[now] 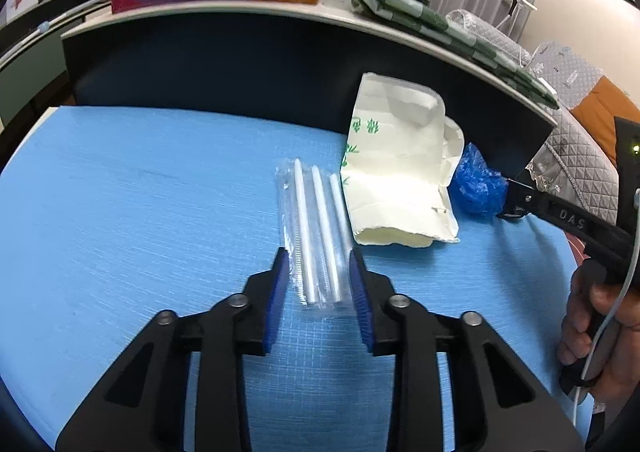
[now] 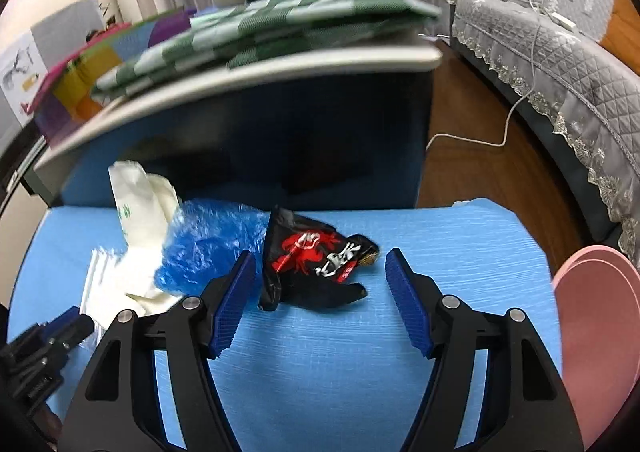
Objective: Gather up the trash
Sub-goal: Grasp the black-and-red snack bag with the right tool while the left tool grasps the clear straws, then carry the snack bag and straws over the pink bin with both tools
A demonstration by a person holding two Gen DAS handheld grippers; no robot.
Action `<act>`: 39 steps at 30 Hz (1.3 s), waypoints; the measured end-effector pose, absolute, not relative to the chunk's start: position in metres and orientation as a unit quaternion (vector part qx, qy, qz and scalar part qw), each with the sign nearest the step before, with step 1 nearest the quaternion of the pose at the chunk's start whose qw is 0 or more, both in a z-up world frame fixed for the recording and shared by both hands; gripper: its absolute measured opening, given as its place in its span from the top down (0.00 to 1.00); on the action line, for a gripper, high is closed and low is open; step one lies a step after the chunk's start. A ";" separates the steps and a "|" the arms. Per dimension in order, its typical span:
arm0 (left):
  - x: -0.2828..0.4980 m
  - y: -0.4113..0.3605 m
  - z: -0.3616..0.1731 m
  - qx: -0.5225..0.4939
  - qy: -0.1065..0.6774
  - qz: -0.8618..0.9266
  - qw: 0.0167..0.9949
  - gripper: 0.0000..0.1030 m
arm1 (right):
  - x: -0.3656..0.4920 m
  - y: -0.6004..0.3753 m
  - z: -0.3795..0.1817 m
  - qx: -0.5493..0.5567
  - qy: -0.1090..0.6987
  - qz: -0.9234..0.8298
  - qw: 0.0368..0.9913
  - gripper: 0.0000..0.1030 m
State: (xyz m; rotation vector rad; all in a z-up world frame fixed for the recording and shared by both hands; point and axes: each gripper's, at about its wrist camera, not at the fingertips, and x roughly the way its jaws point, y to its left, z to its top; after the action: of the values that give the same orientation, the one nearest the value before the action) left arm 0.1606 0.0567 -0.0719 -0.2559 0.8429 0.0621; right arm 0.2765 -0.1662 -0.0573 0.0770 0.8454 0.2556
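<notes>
The left gripper (image 1: 318,264) has its blue fingers (image 1: 280,292) set either side of the near end of a clear packet of white straws (image 1: 316,236), a slim gap showing on each side, so they bracket it without pinching yet; that narrow stance suits so thin a bundle, I'd say. The packet lies flat on the blue counter (image 1: 140,212), lengthwise along the gripper's line, which makes it an easy pick from the end. Just beyond it, touching its far edge, a crumpled cream paper bag (image 1: 400,180) leans against the dark panel at the back, with a wad of blue plastic (image 1: 476,184) beside it. Over on the right, the right gripper (image 2: 320,272) stands wide open, fingers (image 2: 236,300) well spread, lined up on a black snack wrapper (image 2: 316,264) printed with red crabs; the wrapper lies crumpled and broad, hence, I judge, the wide spread. Nothing is gripped there. A pink bin rim (image 2: 596,316) sits at the counter's right edge, likely where the trash goes.
</notes>
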 end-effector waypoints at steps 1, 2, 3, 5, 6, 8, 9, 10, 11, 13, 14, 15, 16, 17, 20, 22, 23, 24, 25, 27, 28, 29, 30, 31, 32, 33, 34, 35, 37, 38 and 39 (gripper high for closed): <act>0.161 0.056 -0.073 -0.125 0.411 0.028 0.902 0.78 | 0.277 -0.165 -0.060 0.033 0.413 0.124 0.902 0.38; 0.162 0.056 -0.074 -0.125 0.413 0.027 0.902 0.78 | 0.277 -0.166 -0.061 0.036 0.416 0.126 0.900 0.41; 0.162 0.055 -0.074 -0.125 0.413 0.027 0.902 0.81 | 0.277 -0.166 -0.061 0.038 0.415 0.126 0.900 0.45; 0.162 0.055 -0.075 -0.126 0.414 0.024 0.901 0.85 | 0.276 -0.167 -0.060 0.040 0.414 0.126 0.900 0.51; 0.162 0.055 -0.075 -0.127 0.414 0.023 0.901 0.87 | 0.275 -0.167 -0.060 0.041 0.415 0.126 0.900 0.52; 0.161 0.056 -0.075 -0.129 0.414 0.021 0.901 0.91 | 0.274 -0.167 -0.059 0.041 0.414 0.125 0.901 0.54; 0.159 0.056 -0.075 -0.129 0.414 0.020 0.901 0.93 | 0.273 -0.168 -0.058 0.042 0.414 0.126 0.901 0.56; 0.156 0.059 -0.074 -0.130 0.413 0.022 0.901 0.94 | 0.271 -0.168 -0.056 0.043 0.412 0.127 0.901 0.57; 0.155 0.060 -0.073 -0.131 0.412 0.023 0.902 0.94 | 0.268 -0.169 -0.054 0.042 0.410 0.127 0.902 0.57; 0.152 0.062 -0.068 -0.134 0.407 0.025 0.903 0.95 | 0.263 -0.169 -0.047 0.040 0.404 0.127 0.905 0.57; 0.150 0.063 -0.066 -0.134 0.405 0.026 0.904 0.95 | 0.261 -0.169 -0.045 0.040 0.402 0.126 0.906 0.57; 0.148 0.063 -0.063 -0.135 0.401 0.027 0.906 0.95 | 0.258 -0.171 -0.041 0.040 0.400 0.126 0.907 0.57; 0.146 0.063 -0.061 -0.135 0.399 0.027 0.907 0.95 | 0.254 -0.172 -0.037 0.040 0.397 0.126 0.908 0.57; 0.144 0.063 -0.059 -0.135 0.396 0.027 0.908 0.95 | 0.250 -0.174 -0.035 0.040 0.394 0.125 0.909 0.57; 0.136 0.065 -0.053 -0.135 0.390 0.027 0.910 0.95 | 0.238 -0.178 -0.025 0.039 0.388 0.121 0.913 0.57; 0.131 0.064 -0.049 -0.135 0.386 0.029 0.912 0.95 | 0.231 -0.180 -0.020 0.042 0.386 0.119 0.914 0.57; 0.129 0.064 -0.046 -0.136 0.384 0.029 0.913 0.95 | 0.227 -0.182 -0.017 0.042 0.384 0.119 0.915 0.57; 0.125 0.063 -0.043 -0.135 0.382 0.029 0.914 0.95 | 0.221 -0.182 -0.013 0.041 0.381 0.119 0.916 0.57; 0.125 0.062 -0.041 -0.135 0.380 0.028 0.915 0.95 | 0.218 -0.181 -0.011 0.040 0.379 0.119 0.917 0.57; 0.120 0.060 -0.035 -0.133 0.376 0.027 0.917 0.95 | 0.209 -0.182 -0.003 0.033 0.373 0.121 0.919 0.57; 0.118 0.059 -0.031 -0.132 0.373 0.027 0.918 0.95 | 0.205 -0.182 0.000 0.031 0.371 0.123 0.920 0.57; 0.116 0.059 -0.027 -0.131 0.371 0.026 0.919 0.95 | 0.199 -0.181 0.003 0.026 0.368 0.125 0.921 0.57; 0.113 0.058 -0.024 -0.130 0.368 0.025 0.920 0.95 | 0.195 -0.182 0.006 0.021 0.365 0.126 0.922 0.57; 0.112 0.057 -0.021 -0.130 0.366 0.025 0.921 0.95 | 0.189 -0.183 0.010 0.016 0.362 0.125 0.924 0.57; 0.109 0.056 -0.018 -0.130 0.363 0.024 0.922 0.95 | 0.185 -0.183 0.012 0.016 0.362 0.125 0.924 0.57; 0.107 0.056 -0.016 -0.130 0.361 0.024 0.923 0.95 | 0.181 -0.185 0.015 0.019 0.362 0.127 0.923 0.57; 0.106 0.055 -0.014 -0.130 0.359 0.023 0.924 0.95 | 0.176 -0.187 0.020 0.023 0.361 0.130 0.923 0.57; 0.104 0.055 -0.011 -0.130 0.357 0.023 0.925 0.95 | 0.171 -0.188 0.025 0.022 0.359 0.131 0.924 0.57; 0.099 0.052 -0.006 -0.128 0.352 0.020 0.927 0.95 | 0.162 -0.188 0.035 0.011 0.353 0.136 0.926 0.57; 0.098 0.050 -0.004 -0.127 0.350 0.019 0.928 0.95 | 0.158 -0.188 0.040 0.005 0.350 0.138 0.927 0.57; 0.096 0.049 -0.003 -0.126 0.348 0.018 0.929 0.95 | 0.154 -0.188 0.045 -0.002 0.346 0.139 0.928 0.57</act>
State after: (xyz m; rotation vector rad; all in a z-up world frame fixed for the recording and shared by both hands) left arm 0.0958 0.0487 -0.0026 -0.2585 0.7132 0.0378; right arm 0.1539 -0.1882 0.0445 -0.0035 0.7101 0.2858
